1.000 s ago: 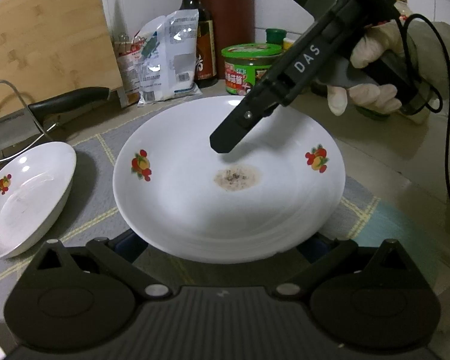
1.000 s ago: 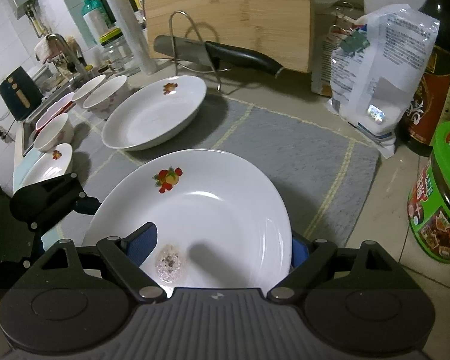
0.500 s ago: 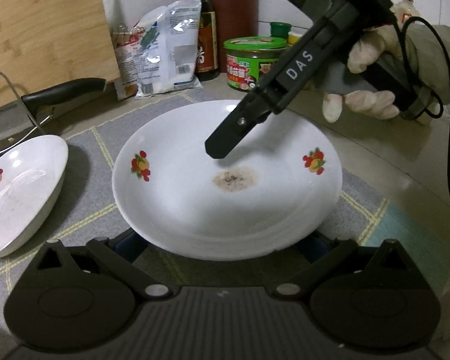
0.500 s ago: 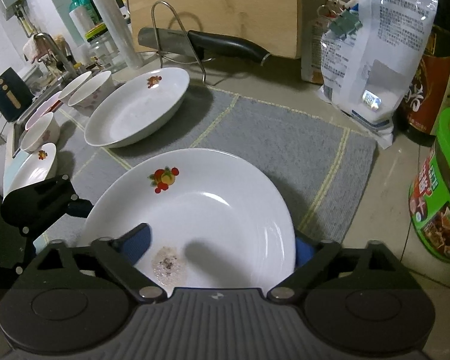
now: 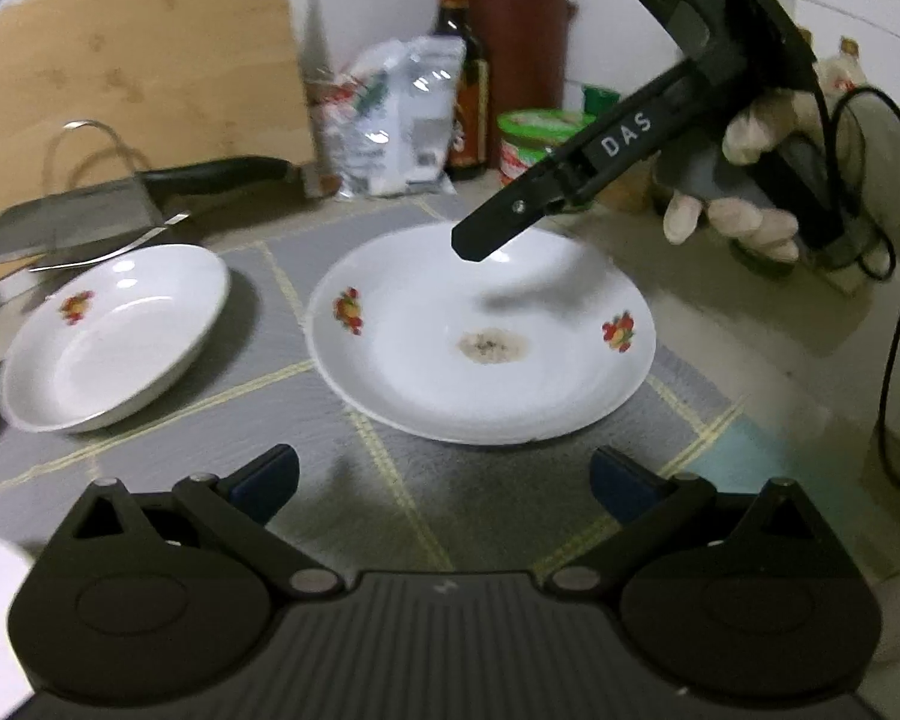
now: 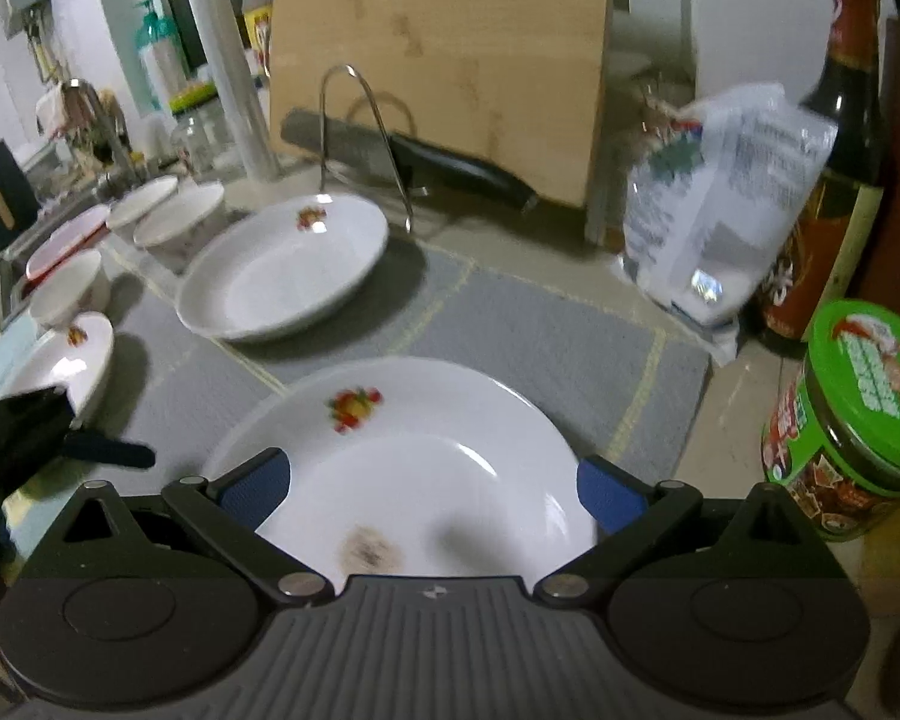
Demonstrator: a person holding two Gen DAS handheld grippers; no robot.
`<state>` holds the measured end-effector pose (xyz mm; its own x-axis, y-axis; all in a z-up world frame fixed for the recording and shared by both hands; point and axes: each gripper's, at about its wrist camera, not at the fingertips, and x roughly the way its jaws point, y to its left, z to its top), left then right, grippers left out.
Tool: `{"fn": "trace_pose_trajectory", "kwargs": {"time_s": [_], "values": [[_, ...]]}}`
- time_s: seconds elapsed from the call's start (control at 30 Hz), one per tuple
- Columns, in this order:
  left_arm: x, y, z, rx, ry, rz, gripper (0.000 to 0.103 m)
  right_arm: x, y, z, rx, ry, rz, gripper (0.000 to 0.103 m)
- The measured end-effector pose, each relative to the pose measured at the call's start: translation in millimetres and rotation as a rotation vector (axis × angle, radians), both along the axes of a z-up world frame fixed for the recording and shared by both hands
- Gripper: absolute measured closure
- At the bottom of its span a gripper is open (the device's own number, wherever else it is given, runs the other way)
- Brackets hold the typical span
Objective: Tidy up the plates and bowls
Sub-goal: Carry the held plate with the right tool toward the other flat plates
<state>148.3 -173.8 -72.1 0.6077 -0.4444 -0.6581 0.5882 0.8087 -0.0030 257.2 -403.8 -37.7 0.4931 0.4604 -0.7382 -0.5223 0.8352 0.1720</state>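
A white plate (image 5: pixel 480 336) with fruit prints and a brown stain at its middle lies flat on the grey mat (image 5: pixel 390 480). My left gripper (image 5: pixel 444 483) is open just short of its near rim, with nothing between the blue pads. Held by a gloved hand (image 5: pixel 738 198), my right gripper hangs above the plate's far rim, and one black finger (image 5: pixel 510 222) shows there. In the right wrist view the right gripper (image 6: pixel 431 492) stands wide open over the plate (image 6: pixel 402 468) without touching it. A second, deeper plate (image 5: pixel 114 336) sits to the left.
A cleaver (image 5: pixel 90 222) rests on a wire rack before a leaning cutting board (image 5: pixel 138 78). A bag (image 6: pixel 714 198), a sauce bottle (image 6: pixel 834 180) and a green-lidded jar (image 6: pixel 852 420) stand to the right. Several bowls (image 6: pixel 180 222) and a small plate (image 6: pixel 60 360) lie towards the sink.
My left gripper has drawn back from the stained plate, which now lies ahead of its fingers. The right gripper has risen off the plate's middle and its jaws have spread wider.
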Motion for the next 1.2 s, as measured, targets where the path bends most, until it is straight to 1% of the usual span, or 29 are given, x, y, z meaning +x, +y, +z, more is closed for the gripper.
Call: {"fn": "trace_pose_trajectory", "kwargs": {"time_s": [0.17, 0.3, 0.37, 0.5, 0.67, 0.8, 0.93, 1.03, 1.2], "values": [[-18.5, 26.4, 19.3, -0.034, -0.057, 0.072, 0.000, -19.2, 29.0, 14.6, 0.044, -0.030, 0.009, 0.000], [-33.4, 56.8, 27.6, -0.073, -0.075, 0.115, 0.000, -41.2, 64.5, 20.5, 0.040, -0.052, 0.008, 0.000], [-41.1, 75.0, 29.5, -0.070, -0.085, 0.122, 0.000, -52.2, 83.0, 20.6, 0.045, -0.044, 0.005, 0.000], [-60.0, 111.1, 30.9, -0.041, -0.112, 0.126, 0.000, -73.1, 122.2, 14.9, 0.058, -0.009, -0.009, 0.000], [-76.8, 163.7, 27.9, -0.027, -0.103, 0.160, 0.000, -92.0, 169.8, 2.5, 0.073, 0.040, -0.014, 0.000], [-85.2, 203.1, 24.2, -0.012, -0.091, 0.194, 0.000, -100.5, 203.1, -8.1, 0.064, 0.068, -0.008, 0.000], [-91.8, 234.6, 14.5, 0.006, -0.070, 0.216, 0.000, -106.2, 226.8, -17.6, 0.065, 0.093, -0.002, 0.000], [-95.5, 252.2, 6.6, 0.018, -0.052, 0.214, 0.000, -110.1, 240.4, -22.0, 0.062, 0.102, 0.003, 0.000], [-91.2, 270.9, -13.0, 0.037, -0.008, 0.174, 0.000, -111.7, 256.7, -29.2, 0.063, 0.120, 0.018, 0.000]]}}
